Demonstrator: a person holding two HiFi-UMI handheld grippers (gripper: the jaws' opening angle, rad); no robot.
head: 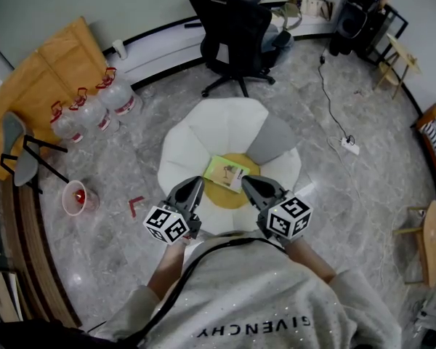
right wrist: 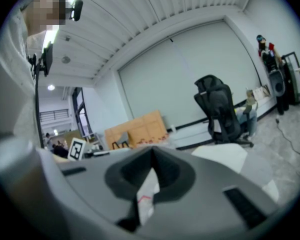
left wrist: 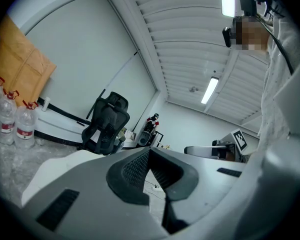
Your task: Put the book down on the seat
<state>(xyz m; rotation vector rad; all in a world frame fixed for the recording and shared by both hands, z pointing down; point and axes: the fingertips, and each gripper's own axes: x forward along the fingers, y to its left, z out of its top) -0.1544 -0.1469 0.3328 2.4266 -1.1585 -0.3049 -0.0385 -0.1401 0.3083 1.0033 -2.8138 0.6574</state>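
A thin book with a pale green cover lies flat on the round yellow seat cushion of a white petal-shaped chair. My left gripper hovers just at the book's near left side, and my right gripper sits close by its near right corner. Neither holds the book. In the left gripper view the left gripper has its jaws meeting at the tip with nothing between them. The right gripper view shows the right gripper shut the same way, empty.
A grey cushion rests on the chair's right side. Beyond stands a black office chair. Water bottles, orange boards, a red-and-white cup are on the left. A power strip with cable lies right.
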